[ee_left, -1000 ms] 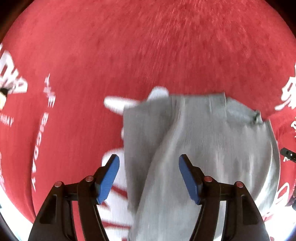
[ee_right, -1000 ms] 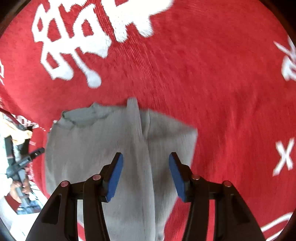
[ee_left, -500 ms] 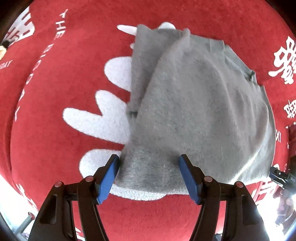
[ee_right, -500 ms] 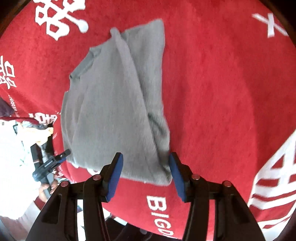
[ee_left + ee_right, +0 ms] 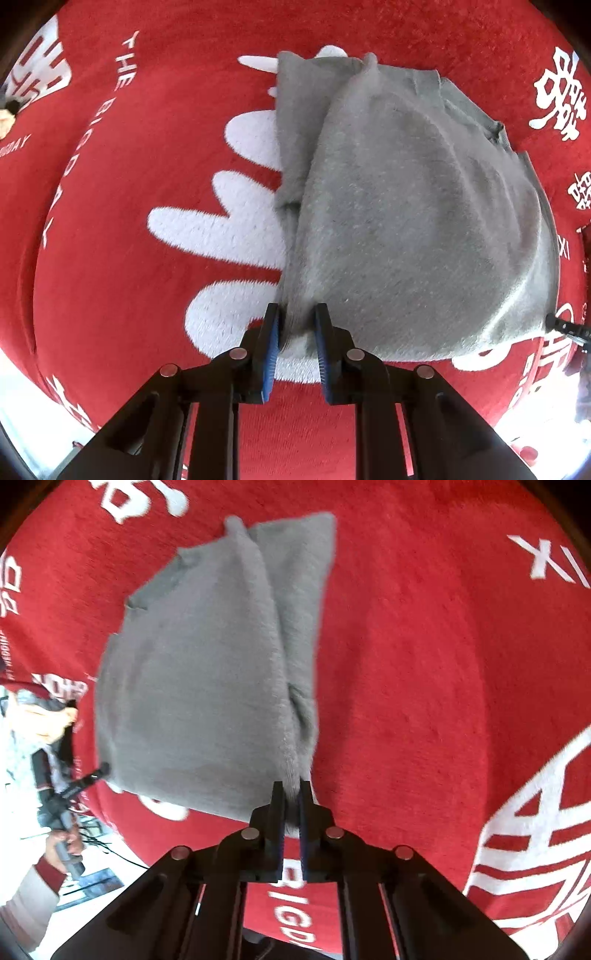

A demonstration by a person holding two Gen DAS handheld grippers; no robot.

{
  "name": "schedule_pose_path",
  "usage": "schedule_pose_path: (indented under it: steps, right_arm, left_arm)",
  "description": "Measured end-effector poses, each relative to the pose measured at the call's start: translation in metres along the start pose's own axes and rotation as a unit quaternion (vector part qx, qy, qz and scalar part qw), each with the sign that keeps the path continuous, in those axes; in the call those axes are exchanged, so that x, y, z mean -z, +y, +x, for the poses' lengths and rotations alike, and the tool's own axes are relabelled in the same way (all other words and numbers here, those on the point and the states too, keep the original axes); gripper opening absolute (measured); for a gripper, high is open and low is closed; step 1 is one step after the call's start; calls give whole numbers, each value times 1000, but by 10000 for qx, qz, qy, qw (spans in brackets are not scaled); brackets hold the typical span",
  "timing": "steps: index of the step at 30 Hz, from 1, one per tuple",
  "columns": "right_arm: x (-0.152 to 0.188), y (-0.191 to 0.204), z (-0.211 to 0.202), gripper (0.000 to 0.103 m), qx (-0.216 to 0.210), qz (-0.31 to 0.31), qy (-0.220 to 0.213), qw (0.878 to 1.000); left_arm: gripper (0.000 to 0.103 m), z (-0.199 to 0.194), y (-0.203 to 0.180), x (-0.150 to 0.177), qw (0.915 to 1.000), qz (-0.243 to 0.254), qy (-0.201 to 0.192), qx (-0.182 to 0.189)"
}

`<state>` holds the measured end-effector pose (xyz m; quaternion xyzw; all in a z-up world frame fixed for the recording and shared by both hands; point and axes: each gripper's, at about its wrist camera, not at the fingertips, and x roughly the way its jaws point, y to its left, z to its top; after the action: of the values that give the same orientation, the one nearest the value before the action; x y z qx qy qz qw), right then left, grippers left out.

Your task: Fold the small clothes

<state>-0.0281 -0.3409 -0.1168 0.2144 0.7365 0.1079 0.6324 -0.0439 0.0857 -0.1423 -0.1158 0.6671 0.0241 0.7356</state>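
Grey garment lying folded on a red cloth with white print, spread over the tabletop. Left gripper: jaws closing, 2 blue pads pinching the near corner of the garment's hem, fabric bunched between them and the rest fanning out ahead and to the right of the jaws. Right gripper: jaws pressed nearly together, pinching the opposite near corner of the grey garment, with the body stretching ahead and to the left of the jaws. Folded-over sleeve strip along each outer edge. Beyond the cloth's left edge in the right wrist view, a hand gripping a dark handle.
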Motion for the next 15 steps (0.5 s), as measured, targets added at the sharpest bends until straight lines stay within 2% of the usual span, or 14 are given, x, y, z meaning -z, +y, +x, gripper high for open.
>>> schedule_pose_path:
  steps: [6,10,13,14,15]
  right_arm:
    - [7,4,-5,8,3,35,-130,9999]
    - [17,11,-18,10,61,8,-290,9996]
    - [24,19,-27,10,137,-37,-380,9992]
    - [27,22,-30,10,174,-68,-413,9990]
    - [30,25,-32,11,201,-89,-432,9988]
  left_arm:
    - [21,-11,-6,20,9994,4,-50,-338]
    - [21,-15,-6,32,9993,-156,139,-311]
    - [21,-21,-7,45,9993,-117,130,-335]
    - [26,-24,-9,50,9993,-81,138,-330]
    - [38,-25,-11,55,9993,-69,145,-327]
